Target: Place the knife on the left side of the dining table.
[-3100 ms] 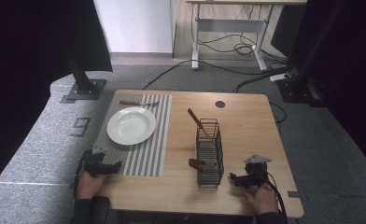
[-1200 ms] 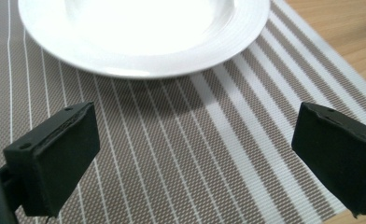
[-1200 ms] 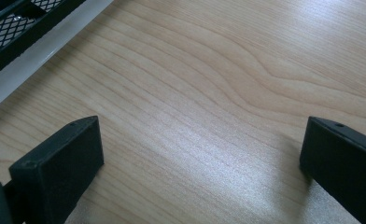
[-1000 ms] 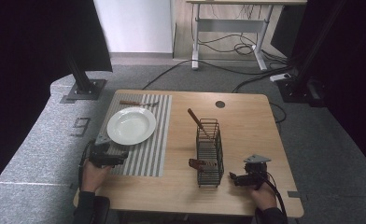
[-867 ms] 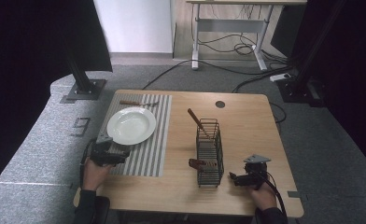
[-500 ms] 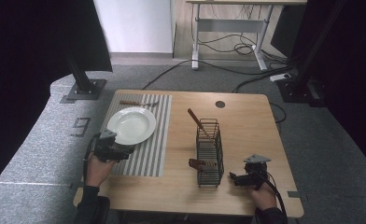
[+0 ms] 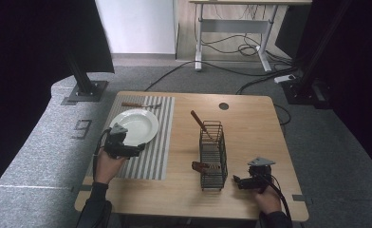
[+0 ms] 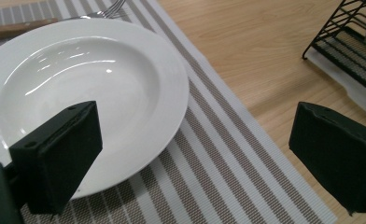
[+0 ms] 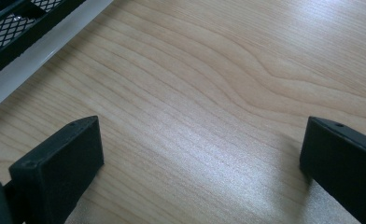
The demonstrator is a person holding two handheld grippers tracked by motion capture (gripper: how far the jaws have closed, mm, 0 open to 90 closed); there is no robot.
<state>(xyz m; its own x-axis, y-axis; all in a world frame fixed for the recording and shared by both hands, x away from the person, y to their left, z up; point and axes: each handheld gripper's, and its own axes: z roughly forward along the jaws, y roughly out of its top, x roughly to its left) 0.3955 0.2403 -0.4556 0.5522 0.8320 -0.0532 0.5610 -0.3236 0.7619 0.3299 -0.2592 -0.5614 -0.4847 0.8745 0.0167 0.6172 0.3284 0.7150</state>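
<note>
A white plate (image 7: 133,124) lies on a grey striped mat (image 7: 151,152) at the table's left. My left gripper (image 7: 135,150) hovers at the plate's near rim, open and holding nothing. In the left gripper view, my left gripper (image 8: 195,126) has one jaw over the plate (image 8: 92,88) and the other over the mat (image 8: 228,158). A black wire basket (image 7: 212,153) stands mid-table with wooden-handled utensils (image 7: 200,123) in it. My right gripper (image 7: 237,181) rests open by the basket's near right corner; the right gripper (image 9: 200,140) spans bare wood.
A wooden-handled fork (image 7: 139,105) lies on the mat beyond the plate, its tines (image 8: 109,8) near the far rim. A second handle (image 7: 199,166) pokes out of the basket's left side. The basket's base (image 9: 27,25) is close to the right jaws. A round hole (image 7: 223,106) marks the tabletop's far side.
My left gripper has moved forward from the table's near left edge, over the mat, up to the plate's near rim. The right gripper has stayed put.
</note>
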